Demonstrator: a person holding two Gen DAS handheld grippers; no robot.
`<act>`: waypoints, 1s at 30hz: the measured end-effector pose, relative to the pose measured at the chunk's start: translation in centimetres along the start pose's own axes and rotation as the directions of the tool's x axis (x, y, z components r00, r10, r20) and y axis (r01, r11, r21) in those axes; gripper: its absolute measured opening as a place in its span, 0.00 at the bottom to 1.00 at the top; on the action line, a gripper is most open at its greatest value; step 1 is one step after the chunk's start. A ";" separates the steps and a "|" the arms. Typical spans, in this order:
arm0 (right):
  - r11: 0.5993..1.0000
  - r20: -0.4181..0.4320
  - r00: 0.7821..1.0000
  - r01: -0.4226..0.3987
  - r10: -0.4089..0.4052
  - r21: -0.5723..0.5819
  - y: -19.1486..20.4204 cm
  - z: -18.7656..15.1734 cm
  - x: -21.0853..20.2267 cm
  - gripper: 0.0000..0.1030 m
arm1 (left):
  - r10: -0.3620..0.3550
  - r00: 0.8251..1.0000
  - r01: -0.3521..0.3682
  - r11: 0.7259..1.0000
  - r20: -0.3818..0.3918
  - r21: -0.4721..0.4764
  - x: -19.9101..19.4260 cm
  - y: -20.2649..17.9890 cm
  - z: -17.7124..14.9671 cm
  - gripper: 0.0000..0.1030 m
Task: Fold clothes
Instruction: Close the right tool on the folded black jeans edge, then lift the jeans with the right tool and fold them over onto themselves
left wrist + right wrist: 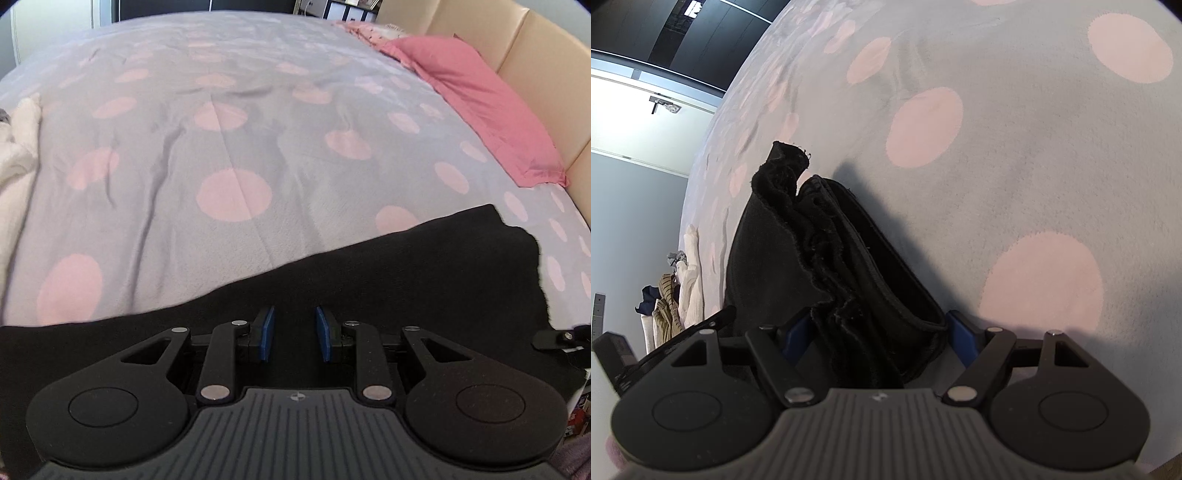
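The black garment [406,266] lies on the bed [221,147] at 6 o'clock, flattened for folding. The left claw [294,334] hovers over it, jaws apart and empty. The right claw [875,336] straddles bunched, frayed, soft knit layers; whether it grips them cannot be determined.

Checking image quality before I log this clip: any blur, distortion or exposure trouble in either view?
Left wrist: strong fisheye bending, bedspread evenly lit, black garment underexposed, edge slightly smeared. Right wrist: tilted, window area blown out, garment folds nearly featureless, dark shadow beside them.
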State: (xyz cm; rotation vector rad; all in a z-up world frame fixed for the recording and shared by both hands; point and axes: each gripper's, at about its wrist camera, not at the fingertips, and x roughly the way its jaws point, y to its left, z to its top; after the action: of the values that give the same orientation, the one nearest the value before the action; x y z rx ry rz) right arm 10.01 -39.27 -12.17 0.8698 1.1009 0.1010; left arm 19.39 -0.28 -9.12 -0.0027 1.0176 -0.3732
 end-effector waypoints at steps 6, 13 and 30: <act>1.000 0.012 1.000 0.000 0.000 0.003 0.3 -0.2 0.0 0.77 | -0.021 1.000 0.021 0.998 0.003 0.059 -4.2 -1.6 -4.2 0.22; 1.000 0.017 1.000 0.010 -0.010 0.004 0.6 -0.2 -0.1 0.77 | -0.012 1.000 0.013 0.999 -0.008 0.052 -4.0 -3.8 -9.2 0.19; 0.997 0.135 0.990 0.043 -0.033 -0.071 4.1 -0.9 -1.3 0.39 | -0.050 0.999 0.049 0.997 0.019 0.055 -3.6 -3.0 -10.3 0.19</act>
State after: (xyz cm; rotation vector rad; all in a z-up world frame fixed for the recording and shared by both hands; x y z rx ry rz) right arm 10.07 -36.63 -8.70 0.7774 0.9817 0.0502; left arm 8.23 -0.22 -11.06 0.0176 0.9886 -0.4458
